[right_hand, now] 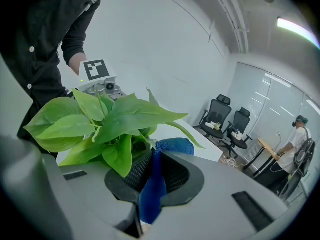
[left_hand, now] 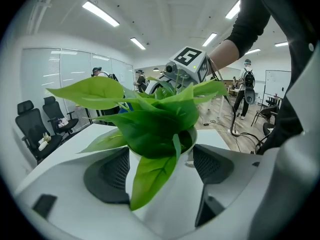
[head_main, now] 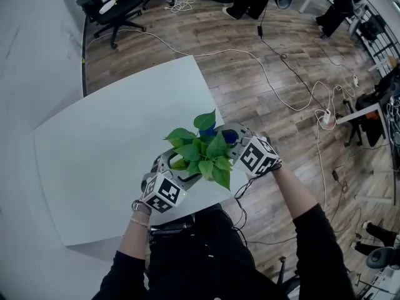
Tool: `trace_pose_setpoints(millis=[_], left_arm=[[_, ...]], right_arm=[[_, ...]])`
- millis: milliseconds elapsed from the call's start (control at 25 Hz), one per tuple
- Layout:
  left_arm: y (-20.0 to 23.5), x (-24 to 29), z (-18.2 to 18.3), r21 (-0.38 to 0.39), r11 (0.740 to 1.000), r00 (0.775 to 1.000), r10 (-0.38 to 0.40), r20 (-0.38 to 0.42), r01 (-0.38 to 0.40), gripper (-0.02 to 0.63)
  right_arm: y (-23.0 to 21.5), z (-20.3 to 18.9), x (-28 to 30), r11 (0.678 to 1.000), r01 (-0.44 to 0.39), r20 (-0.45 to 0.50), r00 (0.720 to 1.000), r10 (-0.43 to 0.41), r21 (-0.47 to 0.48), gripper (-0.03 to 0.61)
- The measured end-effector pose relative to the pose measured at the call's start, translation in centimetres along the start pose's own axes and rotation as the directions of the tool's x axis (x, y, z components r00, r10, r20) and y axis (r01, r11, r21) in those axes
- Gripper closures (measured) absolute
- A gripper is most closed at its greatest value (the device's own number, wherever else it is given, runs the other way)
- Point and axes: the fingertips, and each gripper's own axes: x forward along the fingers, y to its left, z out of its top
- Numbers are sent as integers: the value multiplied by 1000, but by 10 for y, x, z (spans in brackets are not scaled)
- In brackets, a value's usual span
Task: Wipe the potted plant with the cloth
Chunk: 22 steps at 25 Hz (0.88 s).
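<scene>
A potted plant (head_main: 201, 155) with broad green leaves stands near the front edge of the white table (head_main: 106, 149). My left gripper (head_main: 180, 167) comes at it from the near left. In the left gripper view the plant's white pot (left_hand: 193, 135) sits between the jaws of the left gripper (left_hand: 157, 155), with both pads against it. My right gripper (head_main: 229, 135) is at the plant's right side, shut on a blue cloth (head_main: 229, 137). In the right gripper view the cloth (right_hand: 172, 145) sticks out past the tips of the right gripper (right_hand: 154, 159) and meets the leaves (right_hand: 120, 116).
The table's front edge runs just under the plant, close to the person's body. Black office chairs (head_main: 115, 8) stand beyond the table's far left. White cables (head_main: 281, 86) and a power strip (head_main: 327, 119) lie on the wooden floor to the right. Other people are far off.
</scene>
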Motion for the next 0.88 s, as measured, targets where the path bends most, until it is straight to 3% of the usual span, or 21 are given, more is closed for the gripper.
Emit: trace_pose_setpoints(millis=[240, 560, 880], left_arm=[[4, -7, 2, -8, 1000, 1000, 5, -9, -5, 218], [7, -4, -6, -19, 1000, 1000, 7, -11, -7, 218], [2, -4, -5, -21, 1000, 1000, 9, -13, -9, 219]], right_arm=[[4, -2, -7, 1000, 10, -12, 1000, -10, 30, 503], [22, -24, -11, 986, 65, -16, 998, -63, 152, 503], [56, -37, -16, 939, 130, 14, 990, -142, 318, 503]])
